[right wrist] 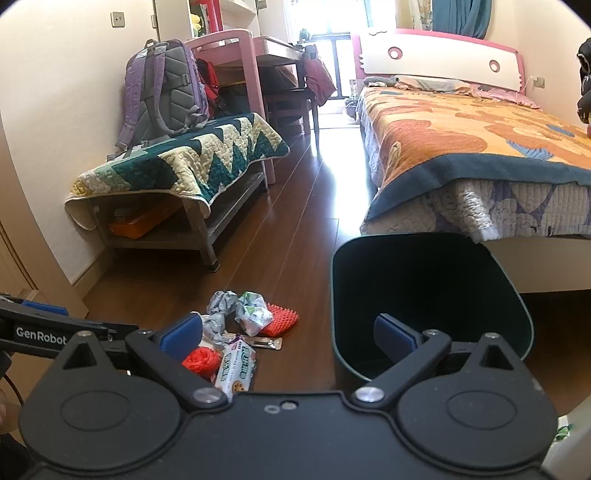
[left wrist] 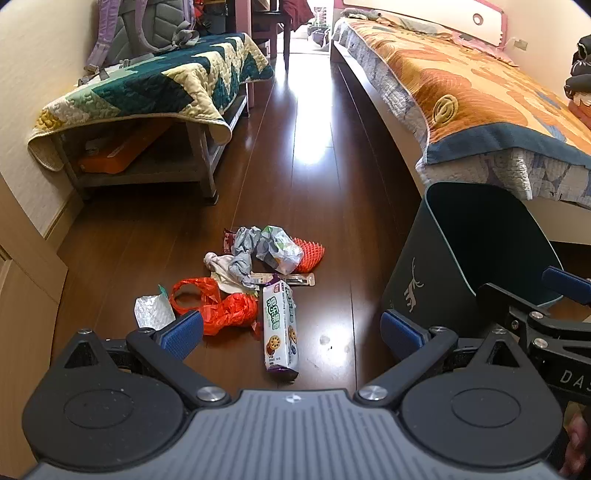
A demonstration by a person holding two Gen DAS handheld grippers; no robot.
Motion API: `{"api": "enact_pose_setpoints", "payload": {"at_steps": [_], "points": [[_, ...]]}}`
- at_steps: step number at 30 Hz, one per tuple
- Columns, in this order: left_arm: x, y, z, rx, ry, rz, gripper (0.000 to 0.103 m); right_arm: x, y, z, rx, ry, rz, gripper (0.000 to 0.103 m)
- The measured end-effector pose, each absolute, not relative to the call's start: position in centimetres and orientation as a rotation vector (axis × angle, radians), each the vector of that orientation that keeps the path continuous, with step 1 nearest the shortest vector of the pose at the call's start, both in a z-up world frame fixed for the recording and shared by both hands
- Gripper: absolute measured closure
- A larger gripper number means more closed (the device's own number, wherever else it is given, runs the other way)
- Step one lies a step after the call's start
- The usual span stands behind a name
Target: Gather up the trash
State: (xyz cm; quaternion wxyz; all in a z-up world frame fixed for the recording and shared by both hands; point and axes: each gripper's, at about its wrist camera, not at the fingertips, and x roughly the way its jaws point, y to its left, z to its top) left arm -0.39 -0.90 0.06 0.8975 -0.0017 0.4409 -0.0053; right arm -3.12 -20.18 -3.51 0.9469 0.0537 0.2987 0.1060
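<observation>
Left gripper [left wrist: 291,334]: you held it low at the bottom of the left wrist frame, its blue-padded fingers [left wrist: 183,333] spread wide with nothing between them.
Right gripper [right wrist: 290,338]: you kept its fingers [right wrist: 393,336] wide apart too, empty, at the bottom of the right wrist frame.
Biscuit packet [left wrist: 280,330]: it lay on the floor [left wrist: 295,206] in the lower centre, in the gap between your left fingers.
Red plastic bag [left wrist: 218,304]: crumpled just left of the packet, close behind your left-hand pad.
Foil wrapper [left wrist: 153,312]: it sat at the far left of the pile, beside the red bag.
Crumpled wrappers [left wrist: 258,251]: grey and white pieces were heaped at the centre, with an orange spiky piece [left wrist: 312,254] touching their right side.
Trash bin [left wrist: 443,258]: dark and open-topped, it stood right of the pile, apart from it; your right gripper's inner pad overlapped its mouth in the right wrist frame.
Bench [left wrist: 147,96]: upper left, under a green zigzag quilt, with a backpack [left wrist: 147,29] on it.
Bed [left wrist: 480,92]: upper right.
</observation>
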Motion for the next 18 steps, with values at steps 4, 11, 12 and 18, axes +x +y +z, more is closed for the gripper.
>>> {"api": "enact_pose_setpoints", "payload": {"at_steps": [4, 11, 12, 18], "points": [[-0.45, -1.03, 0.02, -0.001, 0.912, -0.017, 0.000, -3.29, -20.26, -3.44, 0.107, 0.605, 0.212, 0.003], [-0.21, -0.95, 0.11, 0.000, 0.912, -0.024, 0.000, -3.44, -20.40, -3.30, 0.109, 0.603, 0.213, 0.003], [-0.14, -0.96, 0.13, 0.001, 0.912, -0.024, 0.000, -3.48, -20.37, -3.33, 0.107, 0.601, 0.212, 0.003], [-0.05, -1.06, 0.00, 0.006, 0.916, -0.035, 0.000, -3.35, -20.39, -3.39, 0.108, 0.604, 0.204, 0.003]]}}
